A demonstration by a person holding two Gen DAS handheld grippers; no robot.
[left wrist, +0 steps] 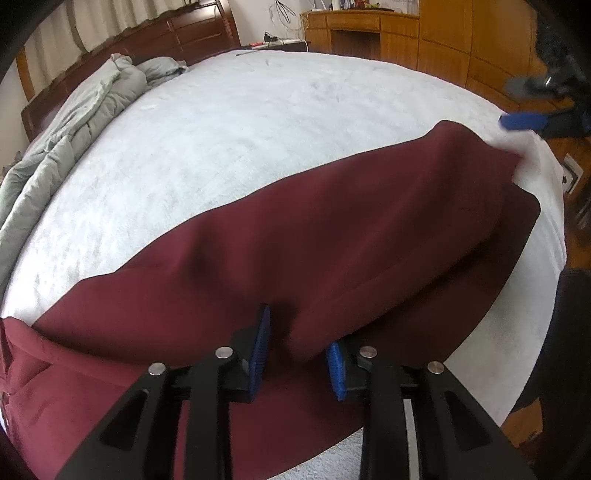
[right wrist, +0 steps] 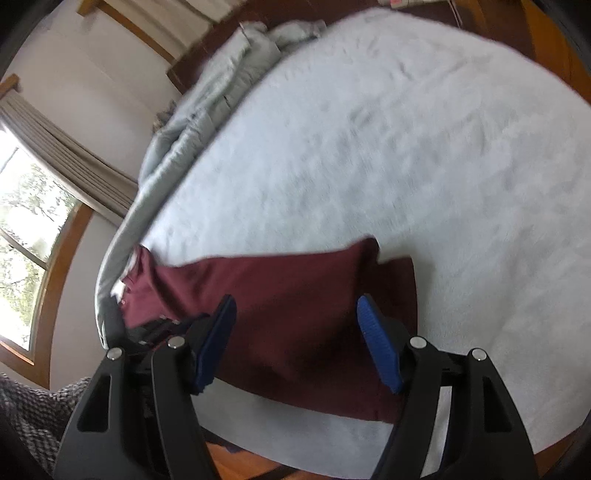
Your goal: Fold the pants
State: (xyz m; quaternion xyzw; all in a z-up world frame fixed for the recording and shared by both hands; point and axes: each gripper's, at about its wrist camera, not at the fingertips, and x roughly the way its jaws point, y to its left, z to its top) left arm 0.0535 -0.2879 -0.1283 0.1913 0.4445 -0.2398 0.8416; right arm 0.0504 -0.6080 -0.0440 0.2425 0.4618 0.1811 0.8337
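Note:
The maroon pants (left wrist: 332, 229) lie lengthwise along the near edge of the white bed (left wrist: 240, 129), one leg folded over the other. My left gripper (left wrist: 299, 354) sits over the near fold of the cloth with its blue pads apart and a ridge of fabric between them. My right gripper (left wrist: 524, 122) shows at the far right, above the leg ends, blurred. In the right wrist view my right gripper (right wrist: 295, 343) is wide open and empty above the pants (right wrist: 295, 314). The waistband (right wrist: 136, 280) lies at the far left.
A rumpled grey-green duvet (left wrist: 74, 122) lies along the bed's left side by the dark wooden headboard (left wrist: 177, 37). Wooden cabinets (left wrist: 406, 33) stand behind the bed. A window with curtains (right wrist: 33, 206) is on the left wall. Wooden floor (right wrist: 240, 461) shows below the bed edge.

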